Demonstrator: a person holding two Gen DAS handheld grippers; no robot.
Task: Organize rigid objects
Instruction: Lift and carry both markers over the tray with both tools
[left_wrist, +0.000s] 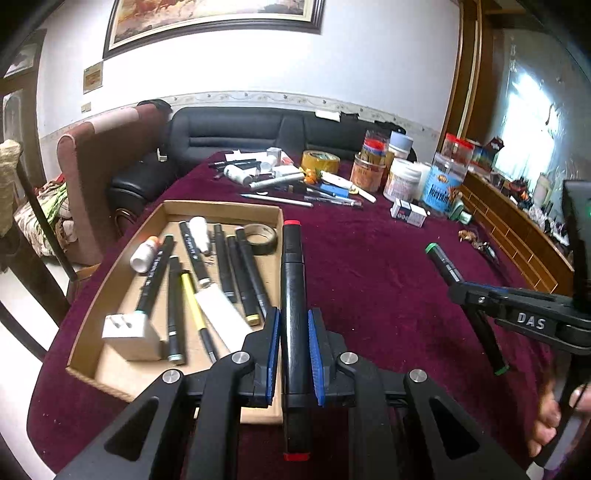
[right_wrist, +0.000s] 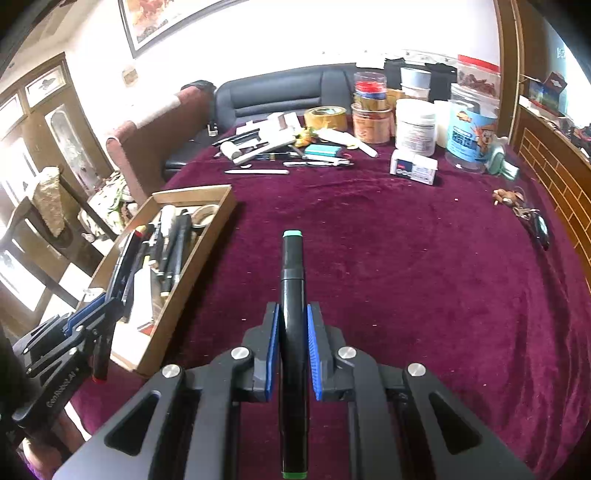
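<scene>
Two black markers, red-capped (left_wrist: 291, 295) in left gripper (left_wrist: 293, 332), green-capped (right_wrist: 292, 295) in right gripper (right_wrist: 293, 328), jaws clenched.

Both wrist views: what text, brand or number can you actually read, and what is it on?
"DAS": white letters on the right gripper, seen in the left wrist view.
Left gripper: side lettering too blurred to read.
Blue-label jar, white tub, small box, markers in the cardboard tray: print too small or blurred.

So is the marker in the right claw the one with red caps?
No, the right claw grips the green-capped marker; the red-capped marker is in the left claw.
</scene>
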